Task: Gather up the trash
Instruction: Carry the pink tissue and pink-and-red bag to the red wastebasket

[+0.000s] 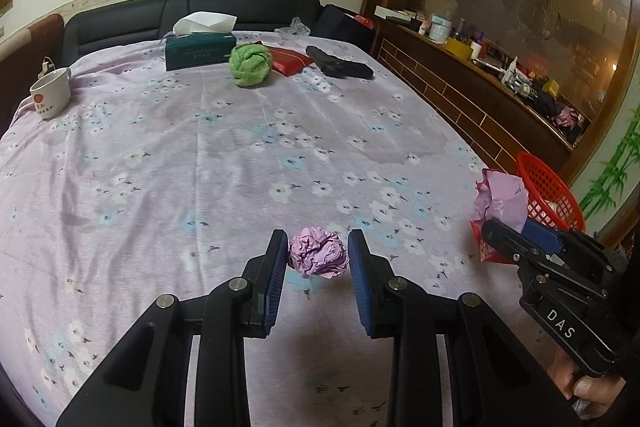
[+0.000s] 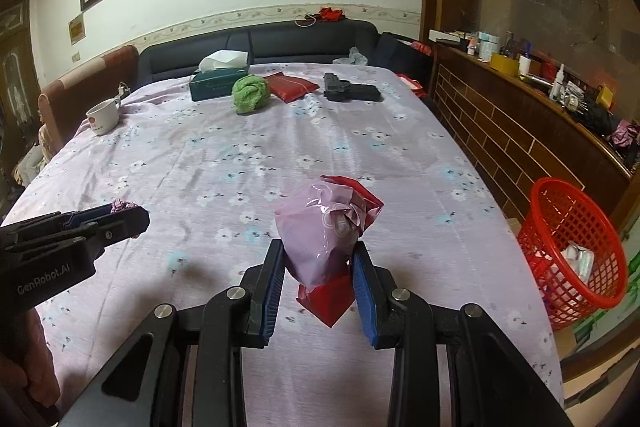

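Note:
A crumpled purple paper ball (image 1: 318,258) hangs just above the flowered tablecloth, and my left gripper (image 1: 318,247) is shut on it with a blue pad on each side. My right gripper (image 2: 320,261) is shut on a wad of pink and red plastic wrapping (image 2: 320,231), also held off the cloth. In the left wrist view the right gripper (image 1: 516,239) and its pink wad (image 1: 502,199) show at the right edge. The right wrist view has the left gripper (image 2: 120,219) at the left with the purple ball (image 2: 122,205) peeking out. A red mesh basket (image 2: 572,247) stands off the table's right side with trash inside.
At the far end of the table (image 1: 200,167) lie a green tissue box (image 1: 200,49), a green cloth (image 1: 250,65), a red packet (image 1: 290,61) and a black toy gun (image 1: 340,65). A white mug (image 1: 50,95) stands far left. A cluttered wooden sideboard (image 1: 480,95) runs along the right.

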The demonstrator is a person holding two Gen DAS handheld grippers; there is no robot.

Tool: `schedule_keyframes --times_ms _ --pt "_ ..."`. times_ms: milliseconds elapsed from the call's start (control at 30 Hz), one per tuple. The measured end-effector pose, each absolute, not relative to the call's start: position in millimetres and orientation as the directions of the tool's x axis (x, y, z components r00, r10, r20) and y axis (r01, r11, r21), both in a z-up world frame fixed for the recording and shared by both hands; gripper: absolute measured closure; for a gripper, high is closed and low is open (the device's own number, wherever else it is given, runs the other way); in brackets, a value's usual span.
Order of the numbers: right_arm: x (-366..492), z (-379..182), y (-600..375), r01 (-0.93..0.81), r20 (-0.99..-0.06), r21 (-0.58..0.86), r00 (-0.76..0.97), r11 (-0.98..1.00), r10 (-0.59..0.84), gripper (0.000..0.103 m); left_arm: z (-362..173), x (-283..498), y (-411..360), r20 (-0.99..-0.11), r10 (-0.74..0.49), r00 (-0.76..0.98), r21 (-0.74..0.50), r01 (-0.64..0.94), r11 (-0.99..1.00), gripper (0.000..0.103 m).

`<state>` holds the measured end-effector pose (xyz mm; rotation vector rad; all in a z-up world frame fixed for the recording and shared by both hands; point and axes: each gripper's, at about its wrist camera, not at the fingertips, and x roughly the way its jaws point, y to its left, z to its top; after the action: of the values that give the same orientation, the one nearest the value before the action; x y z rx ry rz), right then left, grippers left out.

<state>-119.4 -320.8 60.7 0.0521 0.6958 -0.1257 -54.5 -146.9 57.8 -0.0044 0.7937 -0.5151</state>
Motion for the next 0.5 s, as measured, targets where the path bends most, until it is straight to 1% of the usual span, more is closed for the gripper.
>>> schedule_keyframes --times_ms 500 --pt "-131 55 -346 0.176 -0.643 0.013 0.755 0.984 -0.127 0.068 56 -63 -173 -0.696 -0.43 0.575 -0.151 0.467 0.871 0.074"
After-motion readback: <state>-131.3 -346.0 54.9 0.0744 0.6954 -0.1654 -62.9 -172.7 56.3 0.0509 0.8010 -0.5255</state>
